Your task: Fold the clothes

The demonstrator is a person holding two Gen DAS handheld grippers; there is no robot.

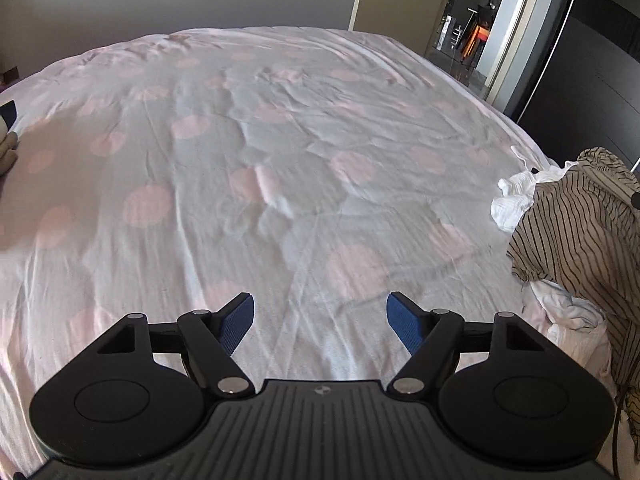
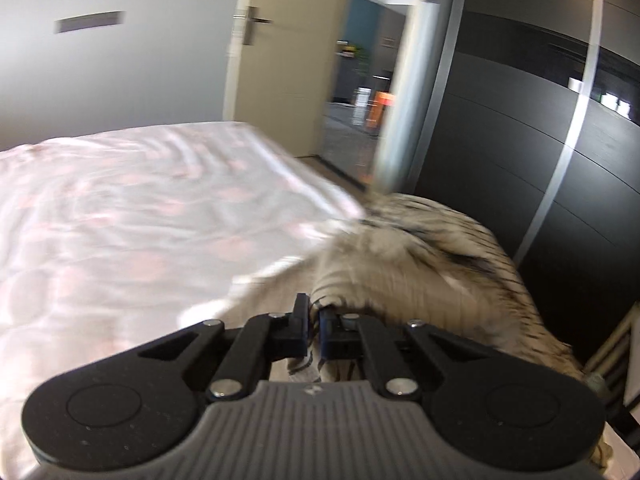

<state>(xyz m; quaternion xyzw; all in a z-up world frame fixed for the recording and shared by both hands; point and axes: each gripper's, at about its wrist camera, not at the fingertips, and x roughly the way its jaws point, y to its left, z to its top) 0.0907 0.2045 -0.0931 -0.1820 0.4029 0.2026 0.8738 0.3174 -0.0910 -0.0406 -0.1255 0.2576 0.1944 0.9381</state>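
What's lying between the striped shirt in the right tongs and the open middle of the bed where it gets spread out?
Nothing visible. The right tongs are shut on the striped shirt at the bed's right edge. The dotted sheet is bare toward the middle; white clothes sit beside the shirt, near that edge.

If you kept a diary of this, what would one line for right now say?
left tool: open, empty, over bed sheet | right tool: shut on striped shirt, view blurred | white garments at bed edge | fold: not begun
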